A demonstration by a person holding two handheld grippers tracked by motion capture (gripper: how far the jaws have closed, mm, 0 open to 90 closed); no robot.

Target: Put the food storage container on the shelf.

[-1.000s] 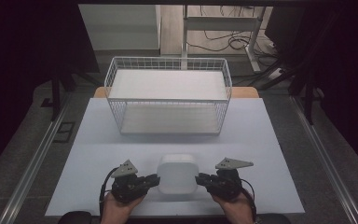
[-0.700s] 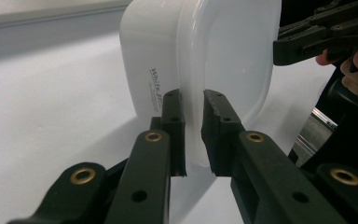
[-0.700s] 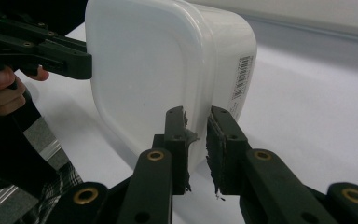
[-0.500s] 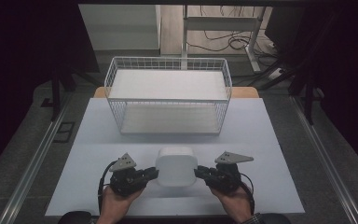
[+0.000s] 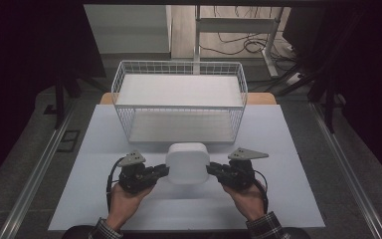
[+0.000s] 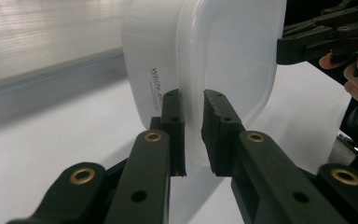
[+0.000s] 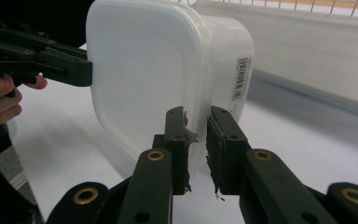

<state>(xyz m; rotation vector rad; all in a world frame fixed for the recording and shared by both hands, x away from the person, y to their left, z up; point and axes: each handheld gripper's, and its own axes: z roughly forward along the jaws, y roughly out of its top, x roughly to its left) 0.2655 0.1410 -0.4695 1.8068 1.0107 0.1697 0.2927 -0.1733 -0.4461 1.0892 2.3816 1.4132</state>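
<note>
A white, rounded-square plastic container [image 5: 187, 162] hangs between the two hand-held grippers, above the white tabletop [image 5: 288, 149]. The left hand-held gripper [image 5: 163, 171] closes its black jaws nearly together on the rim at the container's left edge; in the left gripper view the rim [image 6: 193, 107] passes between the two pads, with the container [image 6: 223, 56] rising directly ahead of the jaws and small dark lettering on its wall just left of them. The right hand-held gripper [image 5: 213, 171] clamps the opposite rim in the same narrow grip; in the right gripper view the container [image 7: 140, 70] stands ahead of the jaws, a barcode label [image 7: 240, 78] on its side wall up and to the right of them. Each gripper view also shows the other hand-held gripper meeting the far edge of the container. Beyond both hand-held grippers, farther from the person, a white wire basket [image 5: 179, 69] stands on the tabletop, apart from the container. Hands with plaid sleeves [image 5: 261, 226] hold both tools from behind.
</note>
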